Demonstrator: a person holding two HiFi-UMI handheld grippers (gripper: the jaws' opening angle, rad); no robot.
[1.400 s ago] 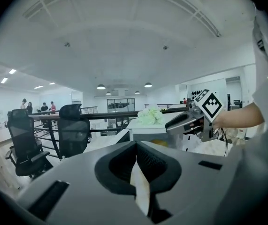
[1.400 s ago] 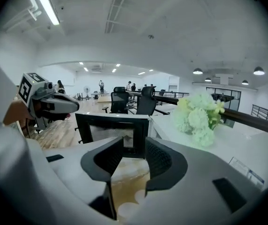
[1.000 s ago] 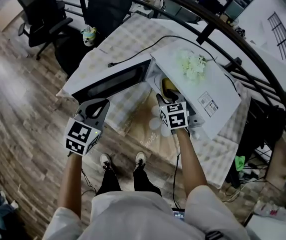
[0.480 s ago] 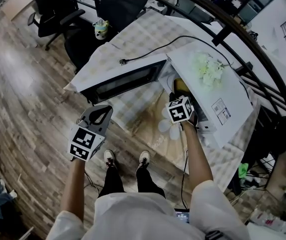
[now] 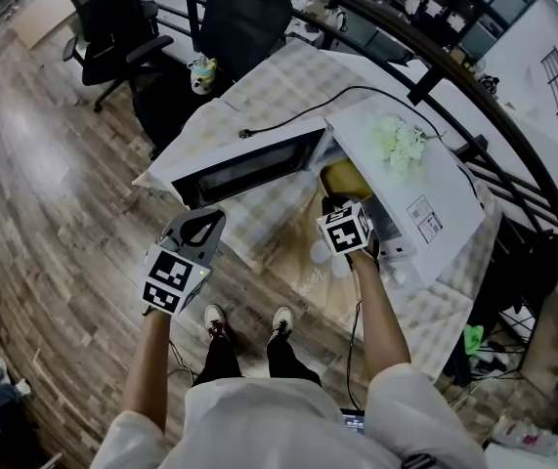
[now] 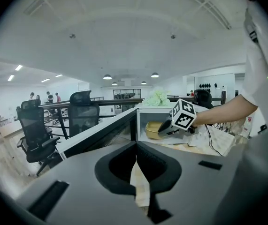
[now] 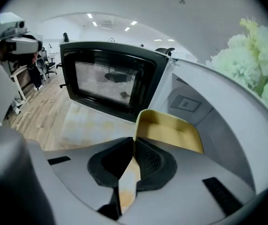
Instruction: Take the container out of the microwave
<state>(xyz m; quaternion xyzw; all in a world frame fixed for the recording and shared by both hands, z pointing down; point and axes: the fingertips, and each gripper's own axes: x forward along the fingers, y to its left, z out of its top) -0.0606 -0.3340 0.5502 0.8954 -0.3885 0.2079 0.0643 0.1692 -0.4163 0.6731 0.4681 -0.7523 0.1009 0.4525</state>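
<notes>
The right tongs (image 7: pixel 134 140) are closing on the near rim of the yellow container (image 7: pixel 171 131) inside the open microwave (image 5: pixel 425 195), the left tongs (image 6: pixel 136 146) hang pressed together and empty, and next comes a firm, level pull outward.

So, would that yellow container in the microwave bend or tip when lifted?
Probably light: the yellow container looks empty and thin-walled. Pinched at one rim corner, where the right gripper's jaws are closing, it may tilt or flex. Likely plastic, so hardly fragile.

Black office chairs (image 5: pixel 112 27) stand on wood-plank floor (image 5: pixel 34 184) by a railing (image 5: pixel 454 66).
</notes>
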